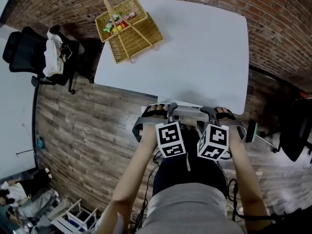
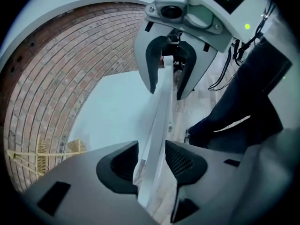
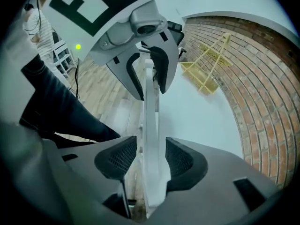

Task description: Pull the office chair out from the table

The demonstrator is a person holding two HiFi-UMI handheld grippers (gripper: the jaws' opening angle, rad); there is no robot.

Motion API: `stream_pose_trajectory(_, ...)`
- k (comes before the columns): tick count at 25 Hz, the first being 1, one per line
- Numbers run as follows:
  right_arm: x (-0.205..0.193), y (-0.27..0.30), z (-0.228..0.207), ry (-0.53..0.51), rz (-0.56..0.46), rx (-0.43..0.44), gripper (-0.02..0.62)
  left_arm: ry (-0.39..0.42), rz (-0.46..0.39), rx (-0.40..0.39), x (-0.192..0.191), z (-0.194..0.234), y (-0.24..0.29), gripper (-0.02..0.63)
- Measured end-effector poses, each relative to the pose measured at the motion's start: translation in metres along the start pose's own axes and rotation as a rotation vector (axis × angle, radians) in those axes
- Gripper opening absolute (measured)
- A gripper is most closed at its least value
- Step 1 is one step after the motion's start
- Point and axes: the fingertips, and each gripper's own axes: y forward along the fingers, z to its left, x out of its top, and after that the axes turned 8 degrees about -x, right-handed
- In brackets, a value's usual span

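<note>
Grippers astride the chair (image 1: 187, 112) back at the table (image 1: 195, 43) edge

Cubes (image 1: 170, 139) bear black-and-white square markers. Forearms reach forward, grippers pointing steeply down. Left gripper (image 2: 152, 161) and right gripper (image 3: 151, 161) jaws stand apart, the chair's white top edge between the pads.

The table (image 1: 204, 57) is in the middle, far from the person. A basket (image 1: 129, 30) sits on its far left corner. The office chair (image 1: 187, 112) is pushed in at the table's near edge. Its top runs between the jaws of the left gripper (image 1: 164, 110) and the right gripper (image 1: 215, 112), which are side by side. A second chair (image 1: 22, 52) stands far left, and a third chair (image 1: 295, 130) stands at the right.
</note>
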Motion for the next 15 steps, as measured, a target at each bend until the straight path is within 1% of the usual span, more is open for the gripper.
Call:
stream_pose_trajectory(4, -0.006, 0.012, 0.006, -0.019, 0.040, 0.049, 0.201, 0.017, 0.004, -0.067, -0.002, -0.005, 0.009, 0.186)
stream_pose_trajectory(7, -0.008, 0.019, 0.008, -0.027, 0.060, 0.060, 0.201, 0.032, 0.019, -0.091, -0.006, -0.007, 0.014, 0.186)
stream_pose_trajectory(11, -0.002, 0.022, 0.007, -0.019, 0.058, 0.071, 0.199, 0.017, 0.038, -0.138, -0.008, -0.011, 0.022, 0.186)
stream_pose_trajectory(13, -0.002, 0.023, 0.006, -0.023, 0.061, 0.066, 0.184, 0.026, 0.046, -0.140, -0.009, -0.011, 0.024, 0.186)
stream_pose_trajectory(15, -0.001, 0.024, 0.006, -0.025, 0.062, 0.058, 0.147, 0.047, 0.060, -0.134, -0.011, -0.011, 0.027, 0.184)
